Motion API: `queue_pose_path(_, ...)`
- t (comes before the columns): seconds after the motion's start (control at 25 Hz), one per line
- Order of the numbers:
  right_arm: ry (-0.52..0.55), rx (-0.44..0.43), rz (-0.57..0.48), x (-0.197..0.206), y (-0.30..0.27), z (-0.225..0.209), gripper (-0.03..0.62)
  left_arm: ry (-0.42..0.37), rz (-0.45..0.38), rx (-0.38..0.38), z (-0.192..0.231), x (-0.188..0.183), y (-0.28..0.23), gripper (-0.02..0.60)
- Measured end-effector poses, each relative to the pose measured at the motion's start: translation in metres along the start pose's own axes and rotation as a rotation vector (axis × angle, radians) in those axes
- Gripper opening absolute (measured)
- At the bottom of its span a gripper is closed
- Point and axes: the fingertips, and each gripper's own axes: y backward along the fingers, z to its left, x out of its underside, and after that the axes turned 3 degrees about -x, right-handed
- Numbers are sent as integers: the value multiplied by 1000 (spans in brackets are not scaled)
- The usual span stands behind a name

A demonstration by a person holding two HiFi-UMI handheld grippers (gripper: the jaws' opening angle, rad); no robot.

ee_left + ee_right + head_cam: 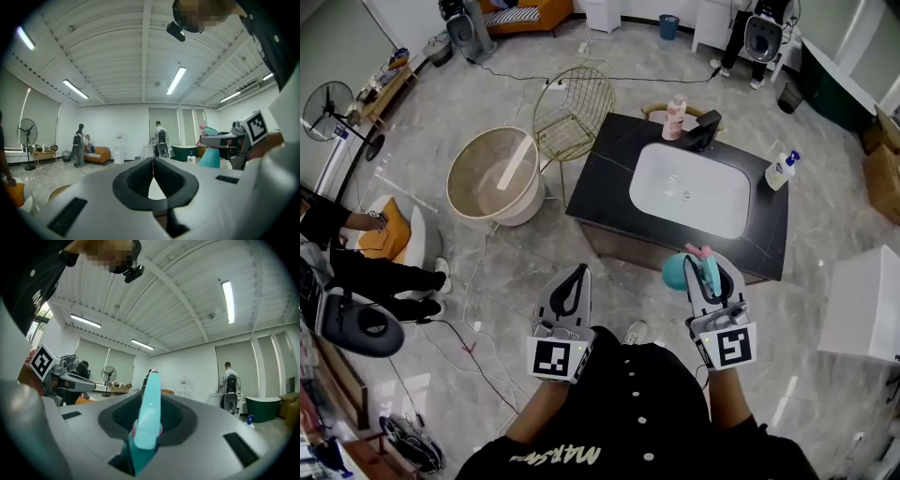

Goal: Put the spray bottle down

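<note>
the step in hand, as i judge it, is bringing the teal plastic spray bottle [679, 271] with its pink trigger to a place where it can stand. the bottle is off any surface: the right tool [710, 272] is clamped on its sprayer head, which runs along between the jaws in the right gripper view [150, 399], and the round body hangs below. in the head view it shows against the near edge of the black stone counter [614, 164].

to do this well, pick a bare dark strip of counter, not the white oval sink [656, 187]. keep the bottle upright, lower it until the base sits flat, and only then let the jaws part. stay clear of the white pump bottle with the blue top [781, 171] at the far right and the pink bottle [675, 117] beside the black faucet [705, 129].

both tools point level and away from the person, side by side but well apart, with the forearms held close in front of the body. the left tool [577, 272] is closed, tips touching and nothing between them [153, 161].
</note>
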Motion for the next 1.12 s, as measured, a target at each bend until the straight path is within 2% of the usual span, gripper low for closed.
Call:
queue_pose_path(0.24, -20, -8, 14, 14, -20, -16, 92, 1, 33, -5, 5, 10, -25, 14)
queue_pose_path(0.48, -20, 12, 21, 24, -48, -34, 92, 6, 30, 12, 19, 14, -61, 14)
queue_pose_path(0.92, 4, 19, 35, 28, -143, -70, 92, 20, 25, 51, 69, 9, -152, 14)
queue_pose_path(1.12, 18, 23, 26, 22, -193, -82, 92, 3, -21, 56, 106, -5, -193, 14)
